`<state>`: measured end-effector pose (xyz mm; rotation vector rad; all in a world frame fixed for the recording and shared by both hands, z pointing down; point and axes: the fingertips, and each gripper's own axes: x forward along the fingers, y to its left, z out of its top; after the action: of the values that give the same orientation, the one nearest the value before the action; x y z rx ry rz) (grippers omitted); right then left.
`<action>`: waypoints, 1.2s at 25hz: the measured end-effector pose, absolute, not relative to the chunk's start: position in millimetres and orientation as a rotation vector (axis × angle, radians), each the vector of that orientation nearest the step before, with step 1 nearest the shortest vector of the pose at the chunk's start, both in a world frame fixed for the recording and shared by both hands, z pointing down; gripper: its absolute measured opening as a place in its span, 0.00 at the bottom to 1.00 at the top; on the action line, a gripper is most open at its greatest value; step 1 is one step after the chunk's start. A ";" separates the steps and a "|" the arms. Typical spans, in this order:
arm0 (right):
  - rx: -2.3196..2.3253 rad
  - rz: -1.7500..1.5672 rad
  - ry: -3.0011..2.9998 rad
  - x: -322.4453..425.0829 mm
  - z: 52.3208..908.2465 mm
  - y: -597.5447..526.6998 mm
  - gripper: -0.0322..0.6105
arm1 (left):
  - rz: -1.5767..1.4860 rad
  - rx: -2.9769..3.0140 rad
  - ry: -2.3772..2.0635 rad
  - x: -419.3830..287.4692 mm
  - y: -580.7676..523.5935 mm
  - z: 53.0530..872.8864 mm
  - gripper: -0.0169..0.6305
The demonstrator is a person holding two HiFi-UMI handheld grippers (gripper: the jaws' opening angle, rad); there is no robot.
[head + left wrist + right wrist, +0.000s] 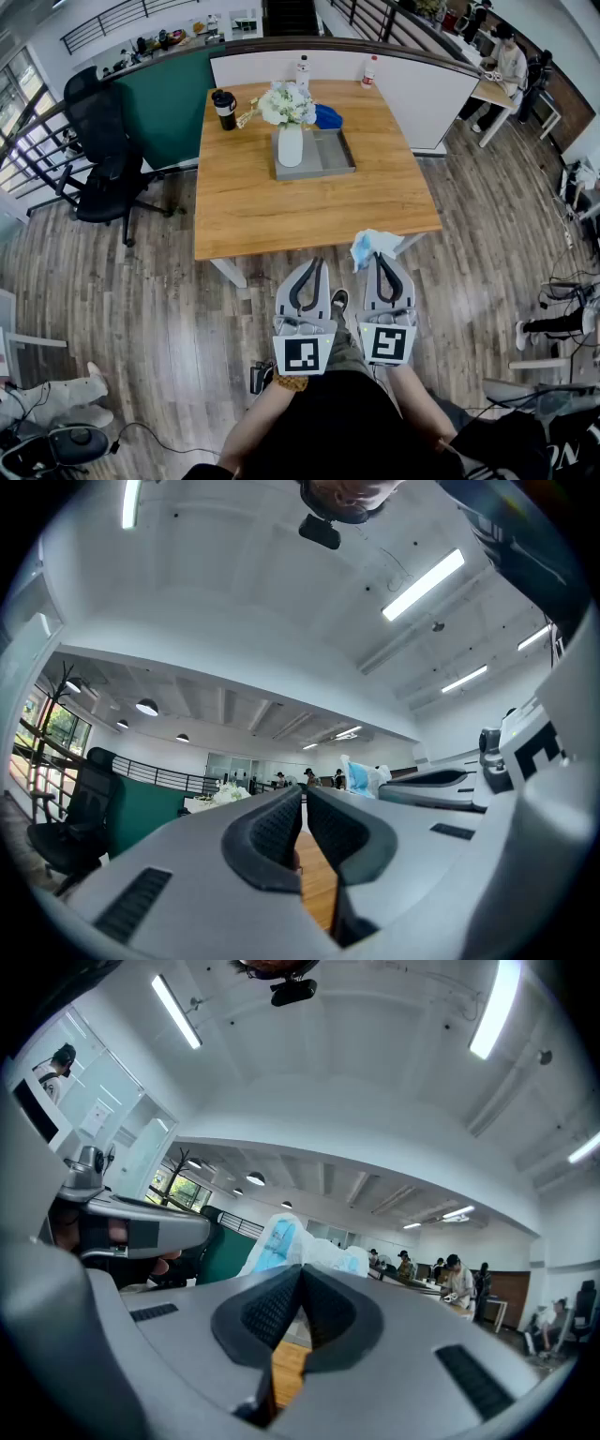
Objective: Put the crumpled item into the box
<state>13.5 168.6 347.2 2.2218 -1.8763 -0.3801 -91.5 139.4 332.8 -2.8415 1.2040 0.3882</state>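
A crumpled white and light-blue item (372, 245) sticks out of the tips of my right gripper (379, 256), which is shut on it just off the near edge of the wooden table (281, 202). In the right gripper view the crumpled item (289, 1244) rises beyond the shut right gripper (302, 1270). The left gripper (317, 263) hangs beside it, shut and empty; its own view shows the left gripper (304, 790) with jaws together and the crumpled item (362, 775) off to the right. A shallow grey box (331, 156) lies at the far middle of the table.
A white vase (290, 145) with white flowers (286, 104) stands in the box's left part. A blue object (327, 116) lies behind the box. A black cup (225, 109) and two bottles (303, 70) stand at the table's far side. A black office chair (99, 150) is at the left.
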 end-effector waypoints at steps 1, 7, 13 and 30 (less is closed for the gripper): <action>2.226 -0.378 -1.878 13.7 346.7 169.0 0.06 | 0.387 -2.827 1.192 -90.6 139.5 331.9 0.08; 2.251 -0.361 -1.888 17.4 344.9 174.2 0.06 | 0.375 -2.839 1.168 -83.9 145.6 333.9 0.08; 2.234 -0.362 -1.902 20.6 348.3 176.3 0.06 | 0.381 -2.839 1.165 -79.2 147.4 337.8 0.08; 2.167 -0.354 -1.964 10.9 352.7 161.4 0.06 | 0.387 -2.818 1.249 -94.1 137.4 338.1 0.08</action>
<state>10.9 161.4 352.7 2.1665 -1.9638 -0.3541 -94.1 137.4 338.1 -2.8183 1.2489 0.3867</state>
